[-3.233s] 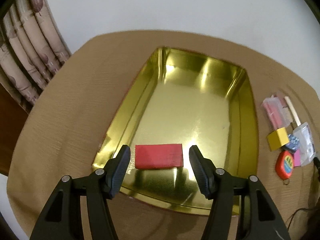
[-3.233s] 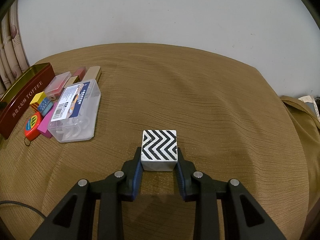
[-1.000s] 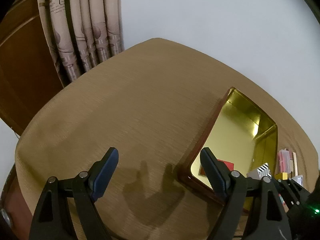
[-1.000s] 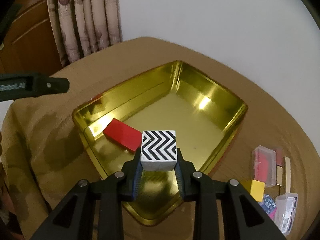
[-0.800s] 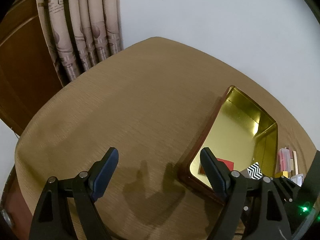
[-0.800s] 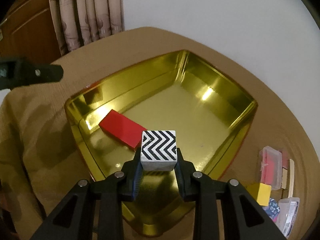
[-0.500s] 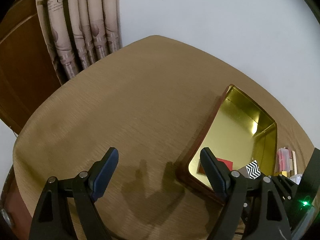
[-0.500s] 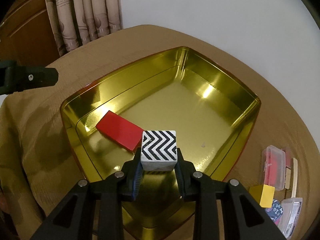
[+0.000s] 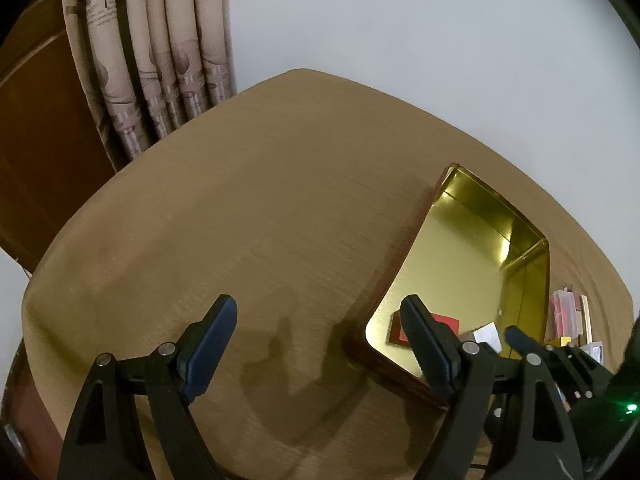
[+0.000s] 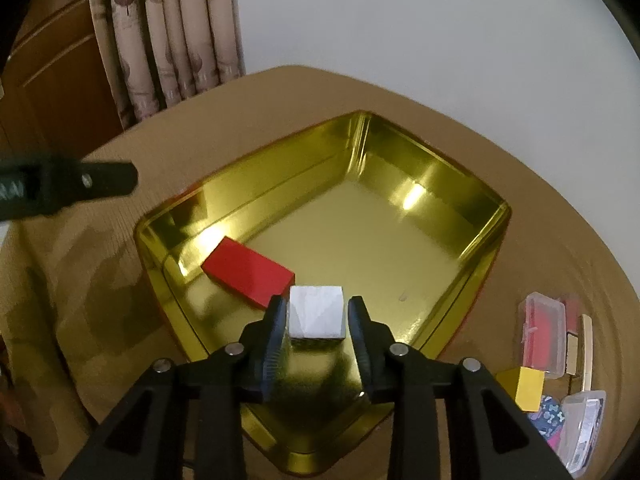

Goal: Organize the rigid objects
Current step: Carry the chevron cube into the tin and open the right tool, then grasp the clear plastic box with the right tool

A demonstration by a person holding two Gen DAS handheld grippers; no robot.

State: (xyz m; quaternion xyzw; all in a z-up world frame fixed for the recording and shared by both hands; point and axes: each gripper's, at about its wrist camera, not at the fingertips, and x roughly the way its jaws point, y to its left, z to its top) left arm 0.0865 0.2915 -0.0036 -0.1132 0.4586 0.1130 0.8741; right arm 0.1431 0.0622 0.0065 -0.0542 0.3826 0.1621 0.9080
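Right tool: the right tool (image 10: 318,322) pointed down into the near corner of the shiny gold rectangular metal tin (image 10: 486,240); its jaws were opening, with the pale grey-white cube block (image 10: 317,316) between them.
Grip: narrow gaps showed between the blue pads (image 10: 276,336) and the cube's sides, so I judge the cube released, not pressed.
Cube's place: it sat low over the tin floor, at the near corner, straight ahead of the right tool; whether it fully rested on the floor I could not tell.
Key relation: the flat red rectangular block (image 10: 248,270) lay just beyond and to the left of the cube, its long axis running diagonally from the tin's left wall toward the cube, one end almost touching it.
Next move, as a judgement: the right tool would need to back off straight, so as not to nudge either block.
Left tool: the left tool (image 9: 320,344) hung wide open and empty over the brown cloth-covered desk (image 9: 240,220), left of the tin.
Farther right: a yellow cube block (image 10: 524,388) and clear plastic cases (image 10: 544,332) waited near the desk's right edge, nearer the right tool.
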